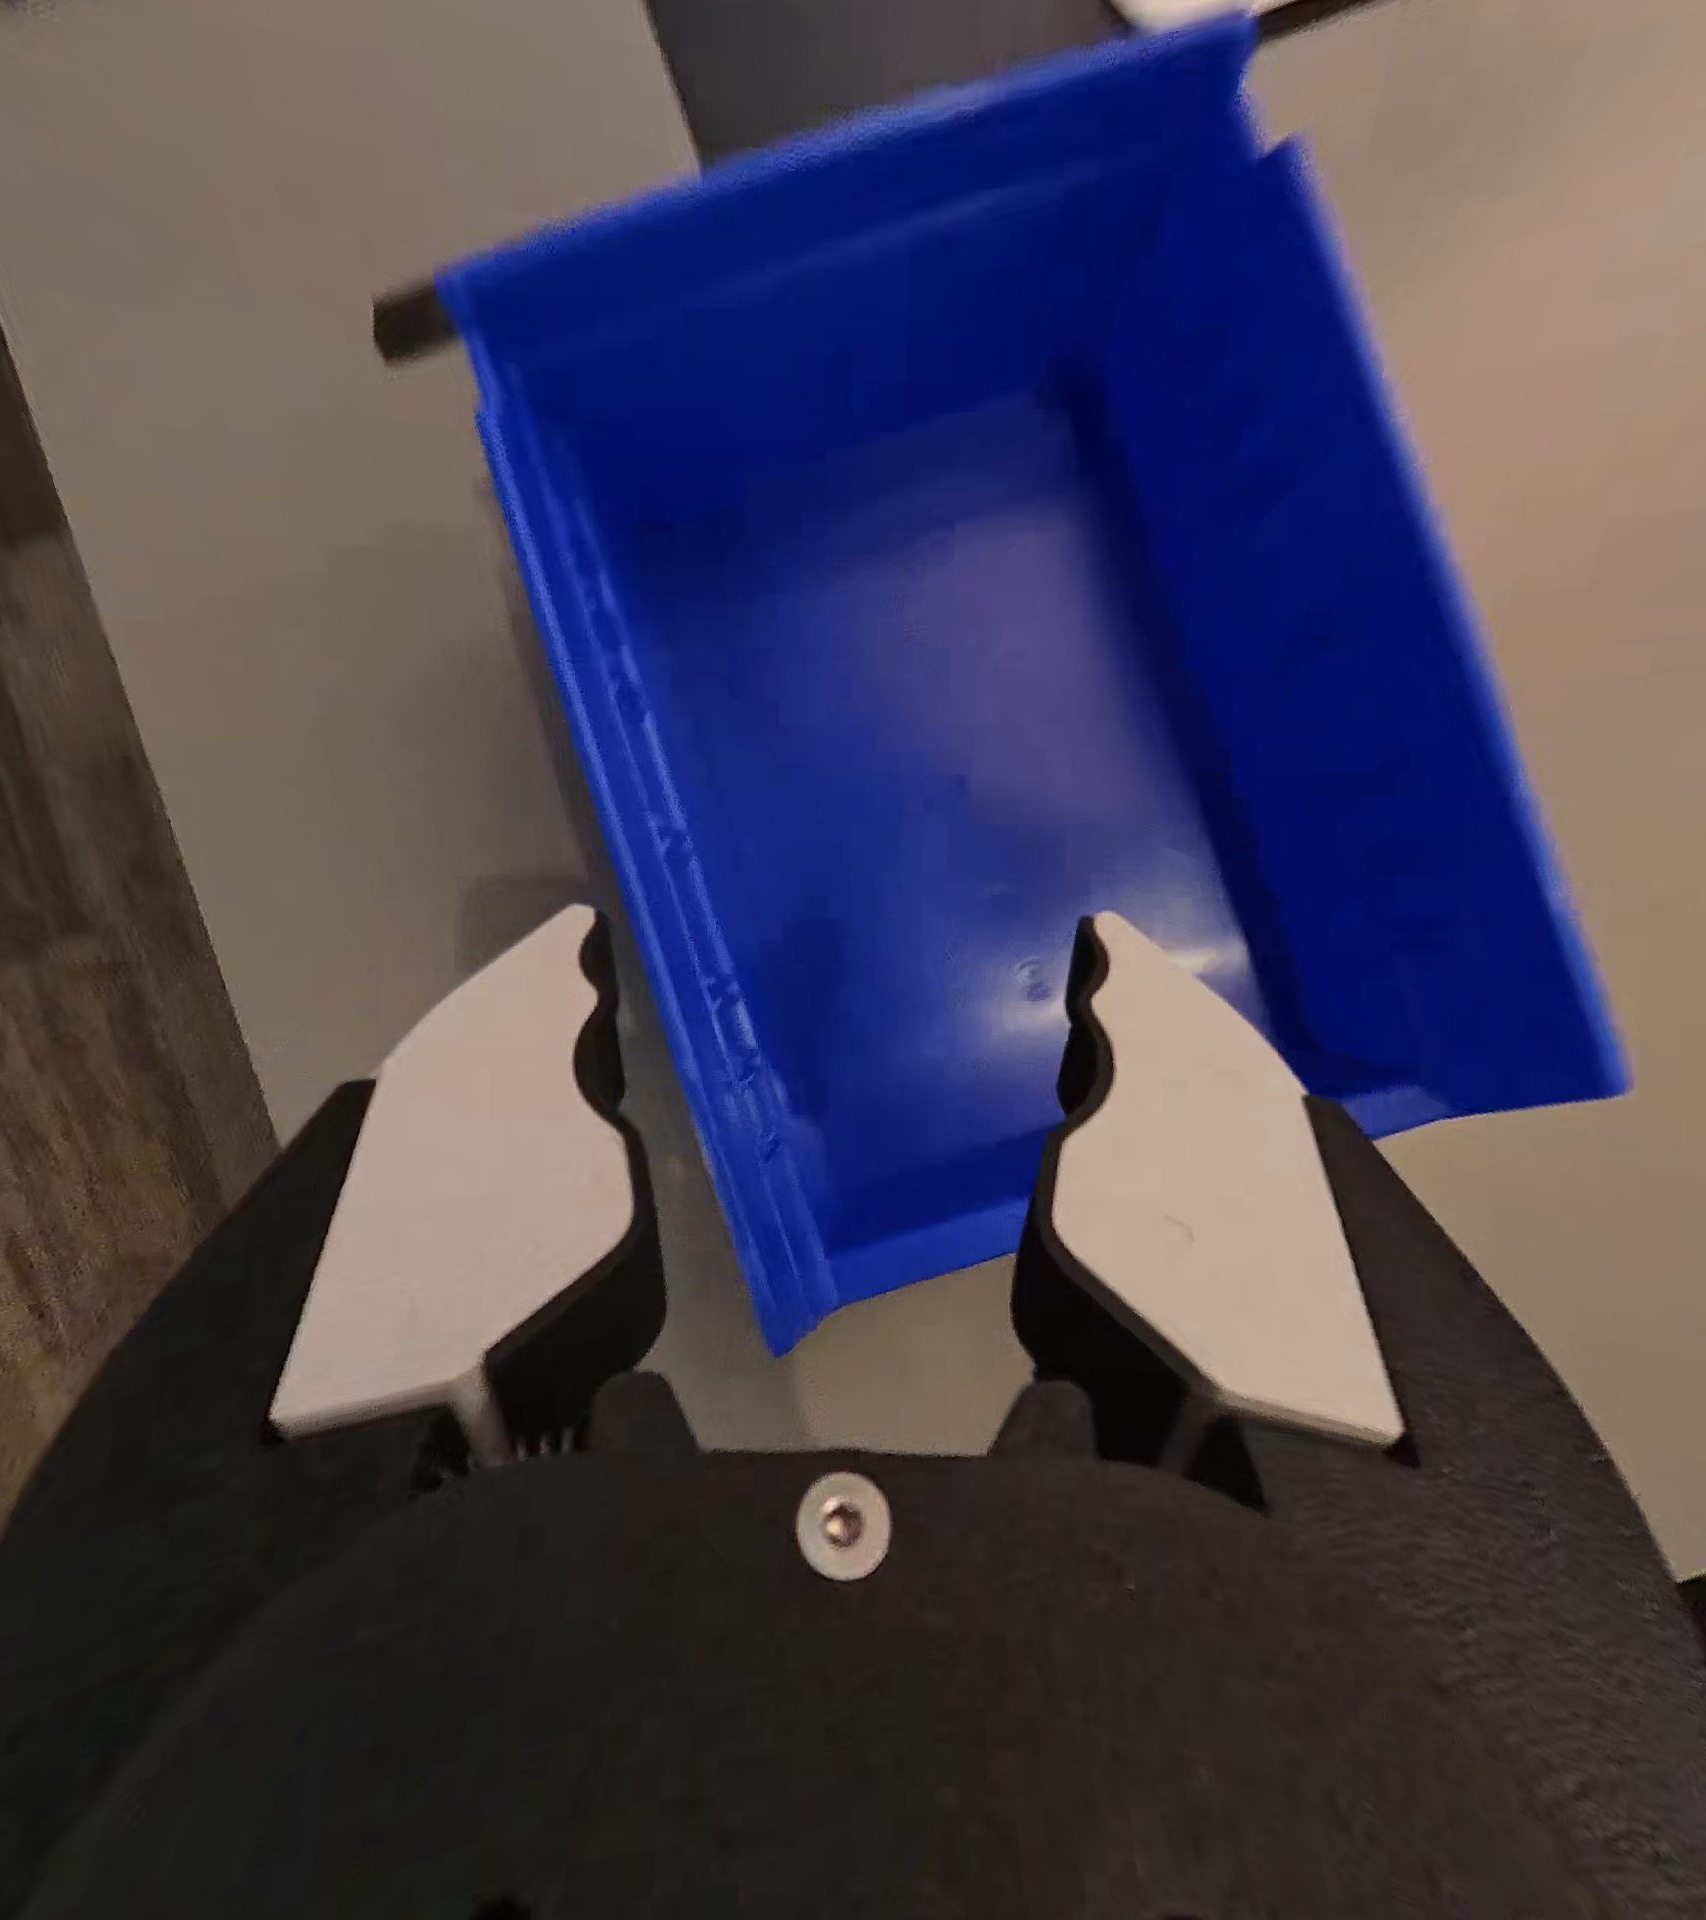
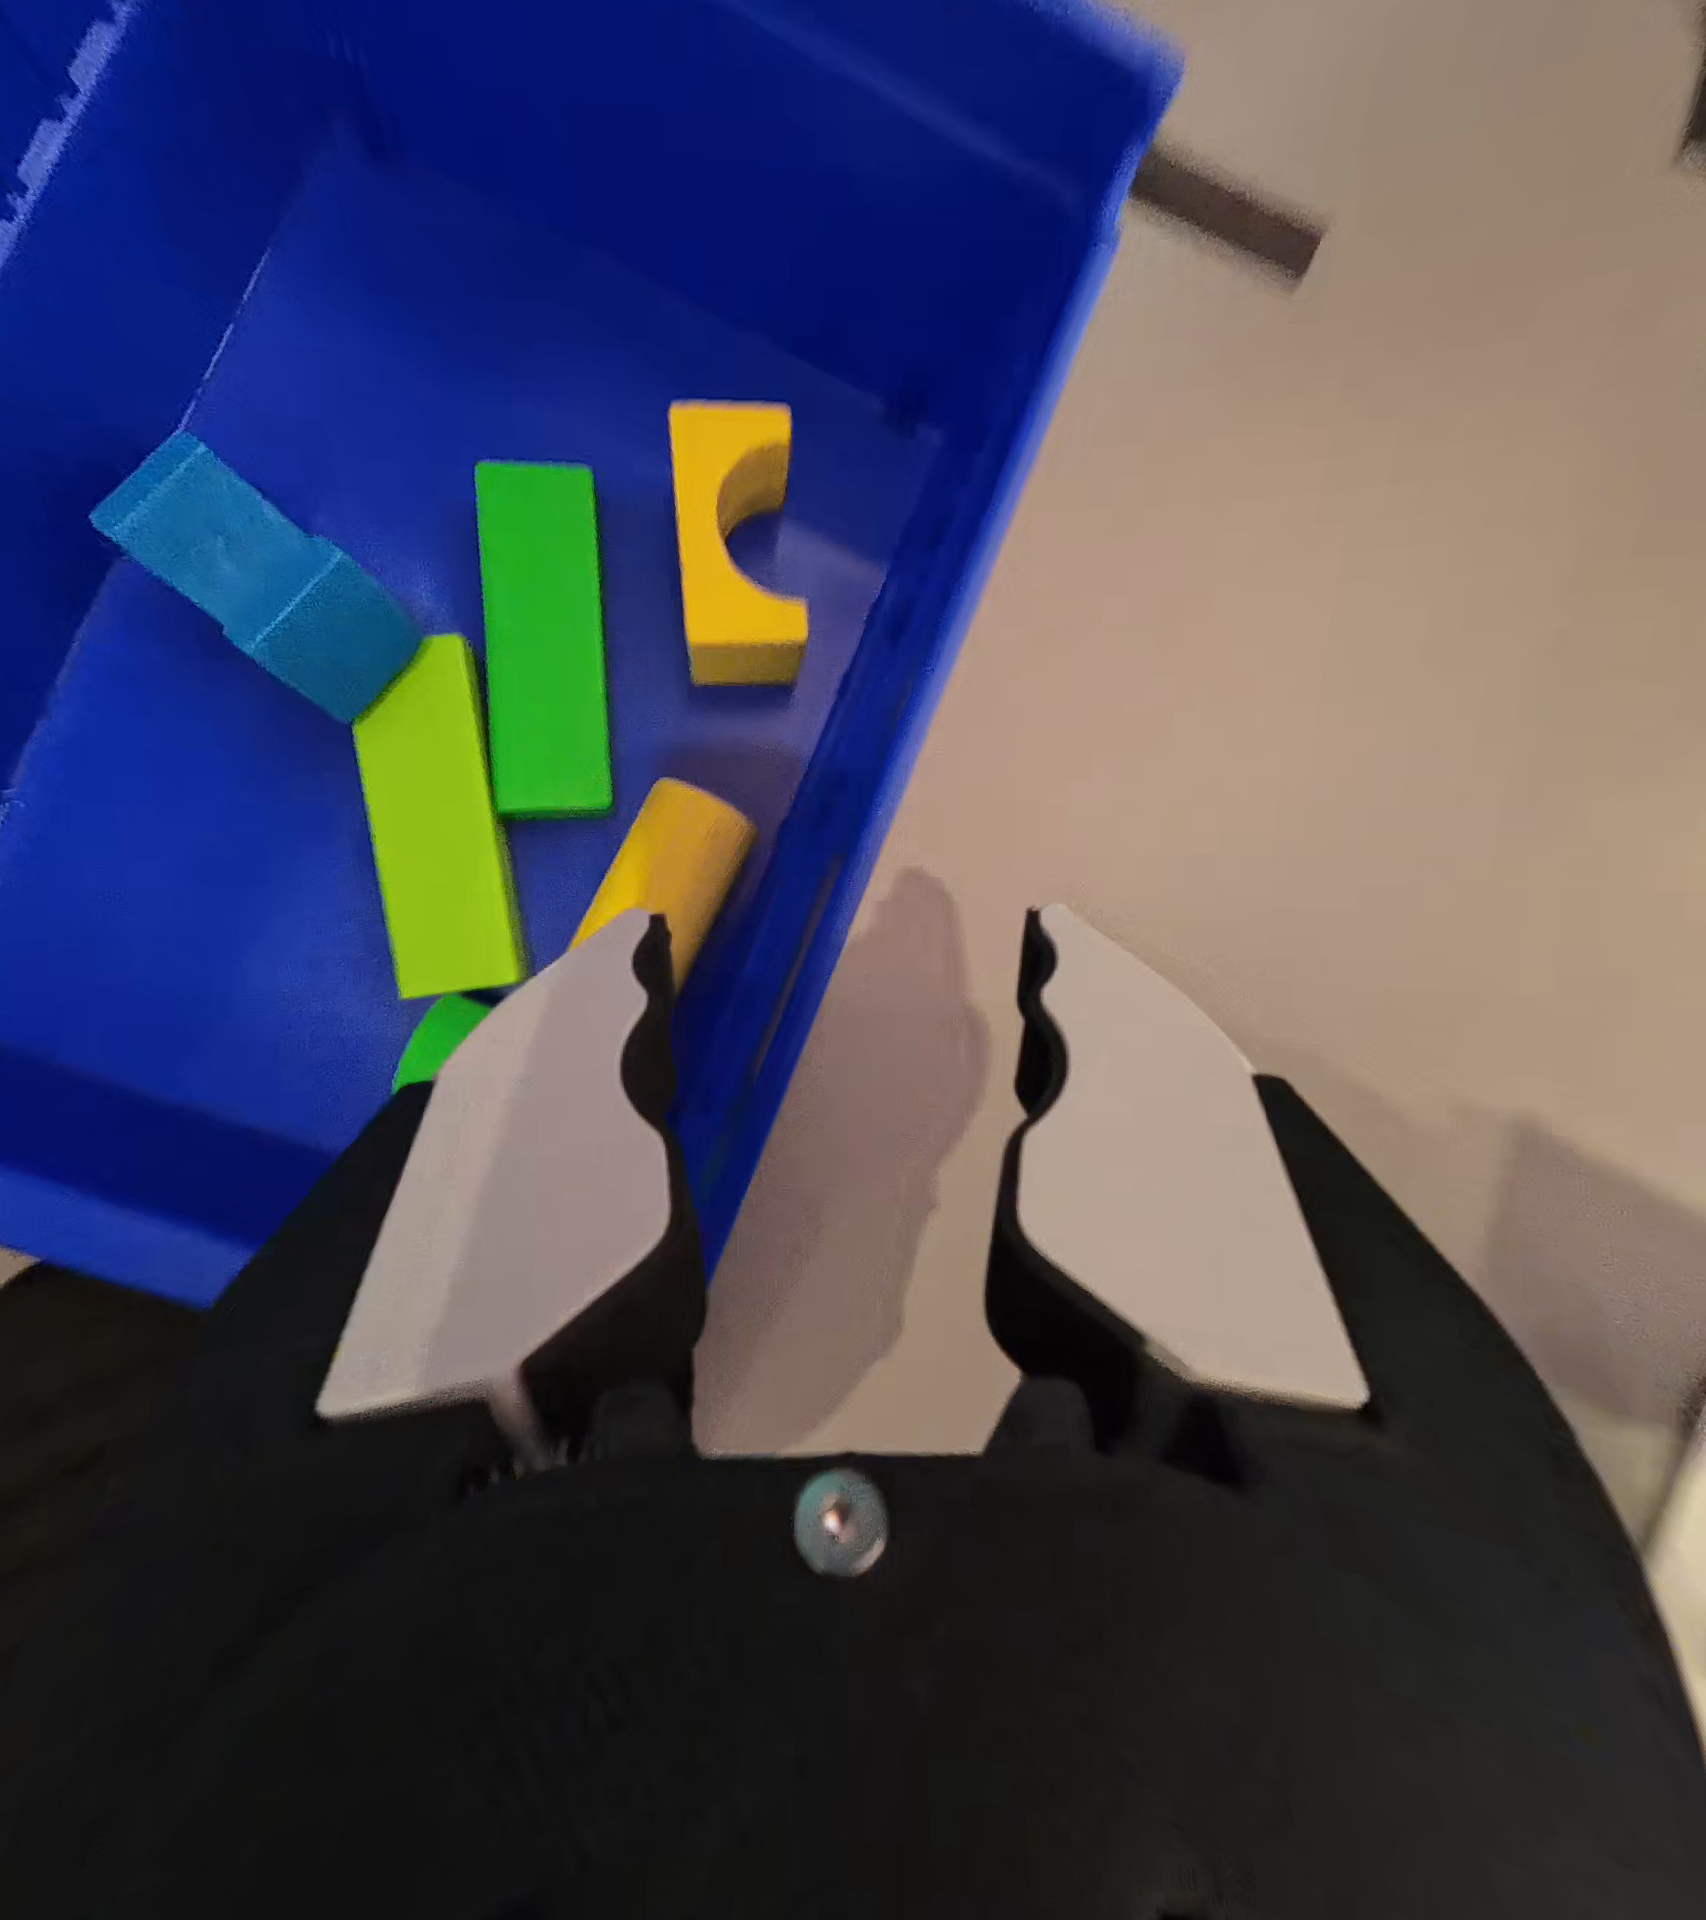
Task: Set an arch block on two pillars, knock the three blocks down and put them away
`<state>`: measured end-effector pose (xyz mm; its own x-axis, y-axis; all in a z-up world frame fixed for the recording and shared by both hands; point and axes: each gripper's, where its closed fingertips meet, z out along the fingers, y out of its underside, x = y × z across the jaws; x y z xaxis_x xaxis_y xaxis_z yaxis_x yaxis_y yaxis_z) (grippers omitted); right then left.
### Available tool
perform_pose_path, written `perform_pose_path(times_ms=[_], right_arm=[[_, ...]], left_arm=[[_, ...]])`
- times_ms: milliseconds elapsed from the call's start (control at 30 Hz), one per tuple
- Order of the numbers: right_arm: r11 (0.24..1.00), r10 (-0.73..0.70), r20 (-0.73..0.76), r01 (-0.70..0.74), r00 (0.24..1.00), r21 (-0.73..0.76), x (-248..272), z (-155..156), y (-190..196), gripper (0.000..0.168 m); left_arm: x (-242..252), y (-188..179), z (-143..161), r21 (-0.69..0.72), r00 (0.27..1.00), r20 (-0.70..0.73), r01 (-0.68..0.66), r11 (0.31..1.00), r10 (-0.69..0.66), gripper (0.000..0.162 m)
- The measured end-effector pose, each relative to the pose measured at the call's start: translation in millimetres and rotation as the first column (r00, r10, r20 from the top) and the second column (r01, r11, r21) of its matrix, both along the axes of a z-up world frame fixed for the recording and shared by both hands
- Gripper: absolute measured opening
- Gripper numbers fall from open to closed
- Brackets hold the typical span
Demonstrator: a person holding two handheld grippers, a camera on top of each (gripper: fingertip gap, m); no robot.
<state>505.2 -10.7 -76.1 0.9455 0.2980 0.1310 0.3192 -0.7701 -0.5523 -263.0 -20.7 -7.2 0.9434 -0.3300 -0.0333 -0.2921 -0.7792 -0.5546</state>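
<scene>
Your left gripper [image 1: 844, 935] hangs with jaws spread wide and nothing between them, poised over the near left corner of a blue bin [image 1: 1368, 582]; its left finger sits outside the bin wall, its right finger over the bin floor. That bin shows no blocks in the part you can see. It sits on a pale table [image 1: 236, 416], with grey wood-look floor [image 1: 7, 831] off to the left. Your right gripper [image 2: 844, 920] is likewise spread and holding nothing, straddling the right wall of a second blue bin [image 2: 1025, 436]: left finger over the inside, right finger over bare table [image 2: 1348, 727]. The blocks lie loose on this bin's floor. The yellow arch [image 2: 724, 540] lies flat near the right wall, its notch facing that wall. Just left of it lies a green block [image 2: 542, 634], touching or nearly touching a lime block [image 2: 433, 821] beside it. A teal block [image 2: 246, 571] lies across the lime one's far end. A yellow cylinder [image 2: 677, 862] lies near the wall, its near end hidden behind your left finger. A bit of another green piece [image 2: 438, 1039] peeks out there too; shape unclear.
</scene>
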Motion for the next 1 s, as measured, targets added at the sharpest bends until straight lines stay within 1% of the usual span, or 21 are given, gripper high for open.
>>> perform_pose_path(times_ms=[33,100,200,233,267,333,367,400,433,467,500,533,600,633,667,767,867,1000], right_arm=[[0.999,-0.021,-0.040,0.019,0.999,-0.043,-0.2,-7.6,-2.9,0.065],[0.994,-0.065,-0.068,0.058,0.996,-0.096,0.2,-20.4,-5.2,0.063],[0.967,-0.123,-0.067,0.104,0.990,-0.232,-2.5,-40.6,-14.8,0.044],[0.954,-0.133,-0.044,0.116,0.990,-0.277,-1.7,-46.8,-18.3,0.035],[0.942,-0.135,-0.028,0.120,0.990,-0.313,-2.4,-51.4,-20.2,0.031],[0.925,-0.139,-0.042,0.115,0.989,-0.362,-10.1,-55.5,-21.8,0.014],[0.919,-0.156,-0.024,0.137,0.987,-0.370,-9.0,-55.2,-21.0,0.015],[0.913,-0.166,-0.018,0.147,0.986,-0.381,-9.3,-55.3,-21.1,0.014],[0.907,-0.181,-0.029,0.155,0.983,-0.392,-10.7,-55.2,-21.1,0.013],[0.899,-0.198,-0.057,0.158,0.978,-0.407,-13.9,-55.3,-21.5,0.010],[0.893,-0.214,-0.089,0.158,0.973,-0.421,-17.6,-55.1,-21.9,0.009],[0.891,-0.215,-0.102,0.152,0.971,-0.429,-20.4,-55.3,-22.5,0.008],[0.888,-0.202,-0.076,0.149,0.977,-0.436,-24.8,-55.2,-24.5,0.010],[0.886,-0.197,-0.064,0.149,0.978,-0.440,-28.9,-55.1,-25.3,0.010],[0.884,-0.195,-0.068,0.146,0.978,-0.445,-35.3,-54.9,-25.3,0.010],[0.889,-0.180,-0.067,0.133,0.981,-0.439,-58.8,-54.8,-19.6,0.010],[0.895,-0.151,-0.066,0.108,0.986,-0.433,-85.6,-54.6,-14.4,0.011],[0.900,-0.094,-0.073,0.054,0.993,-0.432,-124.3,-54.5,-10.5,0.010]], left_arm=[[-5.5,-2.9,-11.9,-0.025,1.000,0.002,-0.007,1.000,0.007,0.083],[-10.7,-9.6,-32.3,-0.076,1.000,0.015,-0.013,0.997,0.015,0.082],[-20.1,-18.9,-59.2,-0.167,0.999,0.004,-0.050,0.985,0.051,0.083],[-24.3,-22.5,-68.6,-0.203,0.998,-0.015,-0.070,0.977,0.068,0.083],[-28.1,-27.3,-78.0,-0.245,0.996,-0.036,-0.090,0.965,0.083,0.082],[-34.7,-39.4,-96.6,-0.338,0.992,-0.074,-0.117,0.934,0.097,0.075],[-38.9,-42.6,-104.2,-0.364,0.990,-0.099,-0.132,0.922,0.102,0.068],[-42.0,-44.3,-111.2,-0.380,0.987,-0.117,-0.146,0.913,0.109,0.052],[-43.8,-45.3,-116.3,-0.392,0.985,-0.127,-0.156,0.907,0.115,0.041],[-47.4,-41.4,-116.1,-0.365,0.981,-0.142,-0.176,0.914,0.131,0.025],[-46.8,-41.2,-116.6,-0.368,0.980,-0.128,-0.188,0.911,0.150,0.018],[-43.1,-41.0,-116.3,-0.379,0.981,-0.094,-0.194,0.905,0.171,0.015],[-28.4,-38.3,-115.8,-0.394,0.981,0.004,-0.176,0.902,0.193,0.007],[-20.4,-35.5,-115.9,-0.388,0.980,0.037,-0.167,0.906,0.196,0.008],[-13.6,-32.9,-116.1,-0.374,0.982,0.036,-0.159,0.914,0.185,0.008],[14.8,-28.4,-116.6,-0.328,0.996,-0.005,-0.087,0.941,0.090,0.011],[54.4,-27.1,-116.7,-0.312,1.000,0.016,-0.009,0.950,0.015,0.022],[98.9,-30.2,-116.8,-0.311,0.998,0.024,0.068,0.948,-0.063,0.032]])
